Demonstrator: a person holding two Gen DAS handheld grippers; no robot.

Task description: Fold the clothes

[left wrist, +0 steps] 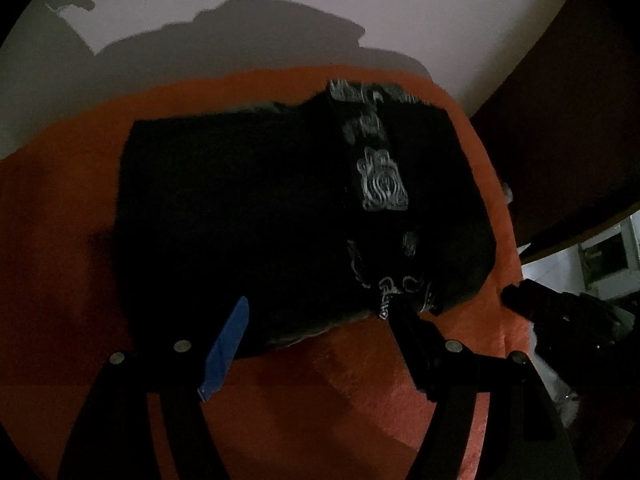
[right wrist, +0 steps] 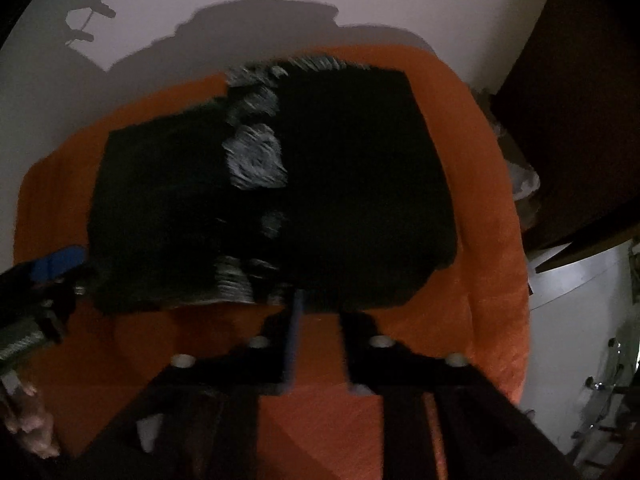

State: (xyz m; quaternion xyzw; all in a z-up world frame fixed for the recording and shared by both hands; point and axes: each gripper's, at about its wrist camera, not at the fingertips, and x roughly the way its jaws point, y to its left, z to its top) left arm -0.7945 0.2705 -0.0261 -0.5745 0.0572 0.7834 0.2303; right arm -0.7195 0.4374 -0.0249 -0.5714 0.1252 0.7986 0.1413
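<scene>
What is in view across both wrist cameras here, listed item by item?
garment: one, black with a grey-white printed strip, folded on the orange cloth.
orange cloth: one, orange, covering the surface under the garment.
wall: one, pale, behind the cloth, with shadows cast on it.
dark furniture: one, brown, at the right edge.
left hand-held gripper: one, black with a blue pad, fingers spread at the garment's near edge.
right hand-held gripper: one, black, fingers apart at the near edge; image blurred.
</scene>
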